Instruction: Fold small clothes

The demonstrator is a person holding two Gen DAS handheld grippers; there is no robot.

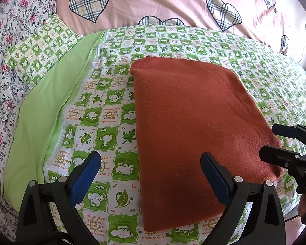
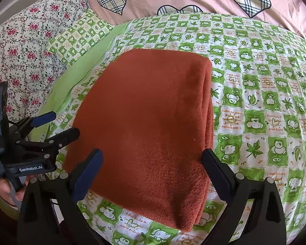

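A rust-orange cloth (image 1: 193,122) lies folded into a thick rectangle on the green-and-white checked bedspread (image 1: 104,110). It also shows in the right wrist view (image 2: 144,122), with stacked layers along its right edge. My left gripper (image 1: 151,175) is open and empty, above the cloth's near left edge. My right gripper (image 2: 152,173) is open and empty, above the cloth's near end. In the left wrist view the right gripper (image 1: 275,143) shows at the cloth's right edge. In the right wrist view the left gripper (image 2: 59,124) shows at the cloth's left edge.
A matching checked pillow (image 1: 42,47) lies at the far left on a plain green sheet (image 1: 40,110). A floral quilt (image 1: 4,61) is further left. A pink duvet with plaid hearts (image 1: 153,2) runs along the back.
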